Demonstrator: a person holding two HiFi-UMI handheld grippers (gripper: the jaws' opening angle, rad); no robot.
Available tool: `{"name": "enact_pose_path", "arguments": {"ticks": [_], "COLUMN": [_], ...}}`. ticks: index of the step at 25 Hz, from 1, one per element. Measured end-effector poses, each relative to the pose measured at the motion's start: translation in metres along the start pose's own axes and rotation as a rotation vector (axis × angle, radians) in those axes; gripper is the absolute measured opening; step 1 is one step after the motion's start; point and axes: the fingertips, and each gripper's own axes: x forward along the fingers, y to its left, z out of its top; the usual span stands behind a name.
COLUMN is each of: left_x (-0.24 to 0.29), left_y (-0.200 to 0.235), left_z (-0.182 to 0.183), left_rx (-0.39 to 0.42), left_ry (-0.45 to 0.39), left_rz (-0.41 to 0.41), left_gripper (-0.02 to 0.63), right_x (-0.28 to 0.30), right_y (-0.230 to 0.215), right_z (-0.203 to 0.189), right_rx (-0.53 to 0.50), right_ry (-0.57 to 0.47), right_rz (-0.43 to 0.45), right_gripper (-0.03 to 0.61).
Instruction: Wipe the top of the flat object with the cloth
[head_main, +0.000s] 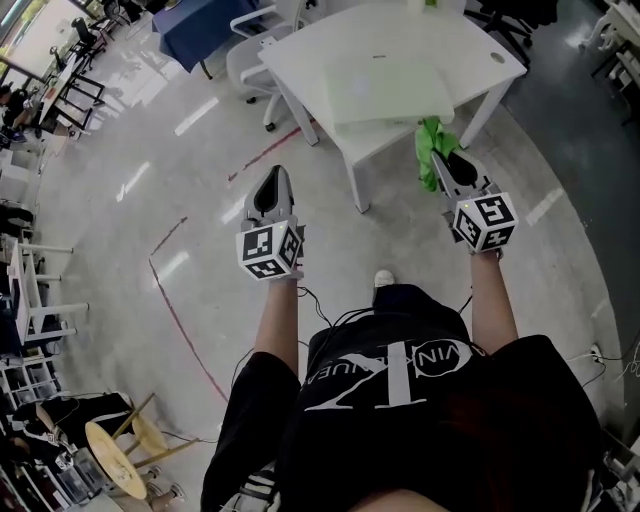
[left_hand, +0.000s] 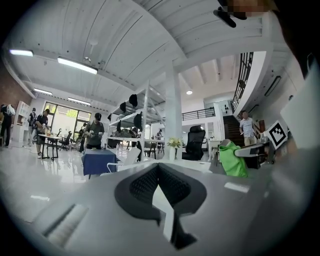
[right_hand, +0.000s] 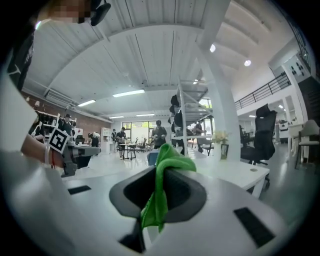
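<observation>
A pale flat slab lies on the white table ahead of me. My right gripper is shut on a green cloth, which hangs near the table's front edge, just short of the slab. In the right gripper view the cloth bunches up out of the shut right gripper and trails down. My left gripper is held over the floor left of the table, shut with nothing in it. The left gripper view shows the left gripper with its jaws meeting, and the cloth off to the right.
A white office chair stands at the table's left, with a blue-covered table beyond it. Red tape curves across the shiny floor. A wooden stool and shelving stand at the lower left. People work at far tables.
</observation>
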Motion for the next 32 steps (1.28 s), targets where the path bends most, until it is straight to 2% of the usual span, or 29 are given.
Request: {"name": "enact_pose_path", "arguments": {"ticks": [7, 13, 20, 25, 32], "left_x": [0.048, 0.075, 0.105, 0.153, 0.226], "left_y": [0.005, 0.002, 0.010, 0.024, 0.055], "left_z": [0.003, -0.006, -0.022, -0.030, -0.022], "left_rx": [0.008, 0.003, -0.002, -0.010, -0.009], "left_ry": [-0.002, 0.028, 0.074, 0.090, 0.111], "left_rz": [0.007, -0.025, -0.080, -0.130, -0.216], "left_gripper": [0.012, 0.012, 0.012, 0.012, 0.012], "right_x": [0.044, 0.067, 0.099, 0.138, 0.208], "right_y": [-0.026, -0.036, -0.041, -0.050, -0.055], "right_z": [0.005, 0.002, 0.003, 0.004, 0.015], "right_rx": [-0.008, 0.003, 0.048, 0.049, 0.045], "right_ry": [-0.004, 0.016, 0.021, 0.037, 0.072], "right_rz": [0.035, 0.051, 0.057, 0.043, 0.025], "right_gripper": [0.034, 0.035, 0.034, 0.035, 0.035]}}
